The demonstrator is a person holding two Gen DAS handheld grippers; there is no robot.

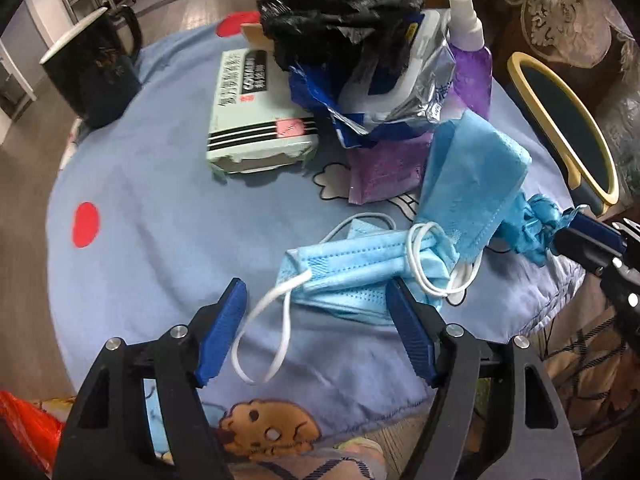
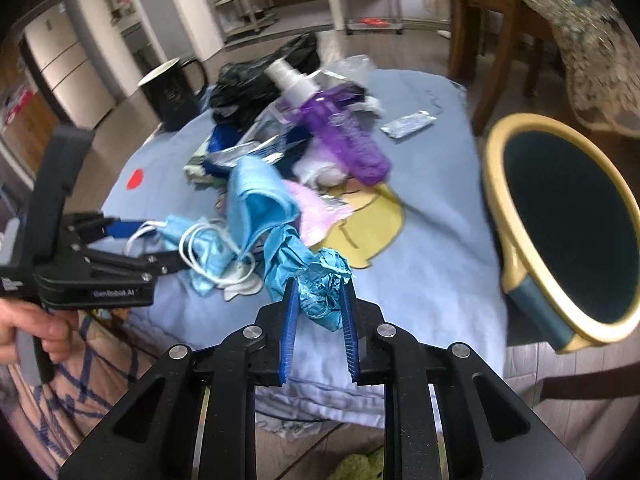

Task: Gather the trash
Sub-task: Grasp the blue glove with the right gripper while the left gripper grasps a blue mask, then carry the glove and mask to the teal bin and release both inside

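Observation:
A light blue face mask (image 1: 360, 272) with white ear loops lies on the blue cloth of the table (image 1: 160, 208). My left gripper (image 1: 316, 286) stands open just above the table, one pad on each side of the mask's near end, neither pressing on it. A second blue mask (image 1: 472, 184) stands folded behind it. My right gripper (image 2: 320, 288) is shut on a crumpled blue wad (image 2: 320, 292) near the table's edge. The left wrist view shows that wad (image 1: 528, 224) at the right gripper's (image 1: 576, 228) tips. The left gripper (image 2: 152, 246) appears at the left of the right wrist view.
Behind the masks lie a purple packet (image 1: 384, 168), a foil wrapper (image 1: 400, 96), a tissue pack (image 1: 256, 120), a black bag (image 1: 340, 12) and a purple spray bottle (image 1: 470, 68). A dark mug (image 1: 92, 76) stands far left. A yellow-rimmed bin (image 2: 568, 232) stands beside the table.

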